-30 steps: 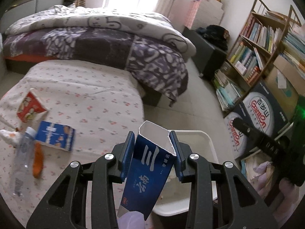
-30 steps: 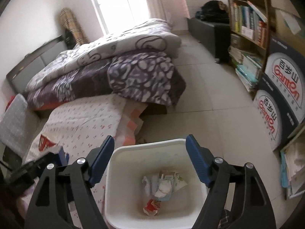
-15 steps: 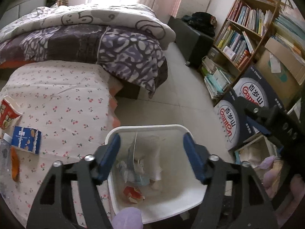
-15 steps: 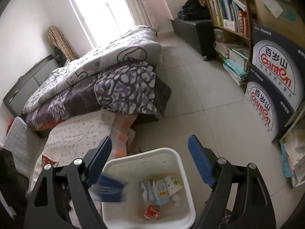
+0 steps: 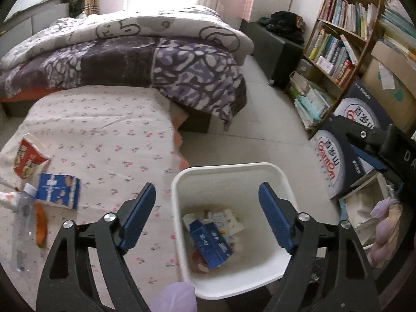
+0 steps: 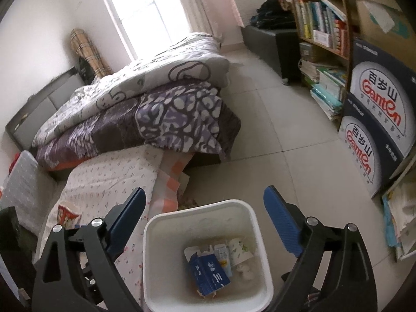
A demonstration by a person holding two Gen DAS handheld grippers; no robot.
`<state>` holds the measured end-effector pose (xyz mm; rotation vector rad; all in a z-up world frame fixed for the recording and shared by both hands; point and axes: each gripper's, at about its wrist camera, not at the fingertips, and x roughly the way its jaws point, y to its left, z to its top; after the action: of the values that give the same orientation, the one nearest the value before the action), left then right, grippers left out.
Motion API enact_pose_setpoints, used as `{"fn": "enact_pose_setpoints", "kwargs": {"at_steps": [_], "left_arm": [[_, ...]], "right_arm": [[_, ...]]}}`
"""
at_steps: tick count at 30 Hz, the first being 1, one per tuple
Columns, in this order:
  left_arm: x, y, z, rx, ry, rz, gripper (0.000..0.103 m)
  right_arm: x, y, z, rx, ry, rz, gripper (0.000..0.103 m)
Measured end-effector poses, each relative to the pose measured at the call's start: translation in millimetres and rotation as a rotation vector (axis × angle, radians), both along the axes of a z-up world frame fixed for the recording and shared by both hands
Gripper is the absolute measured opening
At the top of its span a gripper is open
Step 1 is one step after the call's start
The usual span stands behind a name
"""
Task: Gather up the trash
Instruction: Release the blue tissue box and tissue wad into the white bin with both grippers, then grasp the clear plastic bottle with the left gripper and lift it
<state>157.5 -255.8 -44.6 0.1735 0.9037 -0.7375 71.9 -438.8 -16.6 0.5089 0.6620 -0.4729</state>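
Both sets of jaws stand apart and are opening wider, with nothing between the pads of either. The left gripper point(image 5: 206, 217) hangs over the near rim of the white bin point(image 5: 179, 189), and the right gripper point(image 6: 204, 222) hangs over the same bin point(image 6: 149, 234) from the other side.

A second ago the left jaws were clamped on a dark blue box; half a second ago they had let go and the box was falling. Now that blue box point(image 5: 210, 243) lies tilted inside the bin on top of the other wrappers, also plain in the right view point(image 6: 209, 273). So 1 piece of trash is delivered, and the left gripper is free for the next one.

More trash is on the cherry-print sheet point(image 5: 104, 135) to the left of the bin: a red snack bag point(image 5: 28, 156), a blue-and-white packet point(image 5: 58, 191) just beside it, a clear bottle point(image 5: 22, 223) and an orange scrap point(image 5: 40, 225) touching or nearly touching the bottle. That makes at least 4 items to collect, so the task looks well short of done.

My guess is that the blue-and-white packet, nearest the left gripper, is the easiest next pick: it lies flat, so the pads would need to catch an edge. The bottle may roll if nudged.
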Motion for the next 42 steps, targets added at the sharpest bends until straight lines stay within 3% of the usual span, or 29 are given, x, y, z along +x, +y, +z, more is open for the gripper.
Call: {"fn": "enact_pose_setpoints", "kwargs": {"at_steps": [8,16,23,25,26,28,36,40,42], "left_arm": [[25.0,41.9,-13.3,0.103,-0.005,0.114,0.088],[66.7,101.4,-26.7,0.258,-0.016,0.26,0.088],[119.2,177.1,-36.4,0.355,0.073,0.434,0.088],[129.3,192.6,-38.5,0.36,0.1,0.461,0.083],[133.2,199.3,-39.8,0.363,0.112,0.469,0.073],[140.3,211.9,-44.5,0.386,0.144,0.479,0.067],[153.8,233.2,-85.5,0.446,0.264,0.432,0.068],[149.3,235.6,-88.5,0.441,0.247,0.401,0.064],[145.2,239.6,-84.6,0.416,0.241,0.39,0.057]], "right_arm": [[22.8,31.9,-5.2,-0.034,0.058,0.07,0.092],[49.3,67.2,-12.6,-0.055,0.111,0.151,0.094],[72.0,97.2,-22.8,-0.075,0.156,0.218,0.094],[77.7,105.1,-26.0,-0.082,0.17,0.233,0.094],[80.7,108.6,-27.0,-0.085,0.175,0.24,0.094],[85.7,115.6,-28.9,-0.086,0.184,0.25,0.094],[108.5,151.2,-39.6,-0.09,0.225,0.332,0.094],[119.8,173.5,-43.8,-0.1,0.24,0.386,0.094],[124.4,182.7,-46.8,-0.102,0.247,0.41,0.094]]}}
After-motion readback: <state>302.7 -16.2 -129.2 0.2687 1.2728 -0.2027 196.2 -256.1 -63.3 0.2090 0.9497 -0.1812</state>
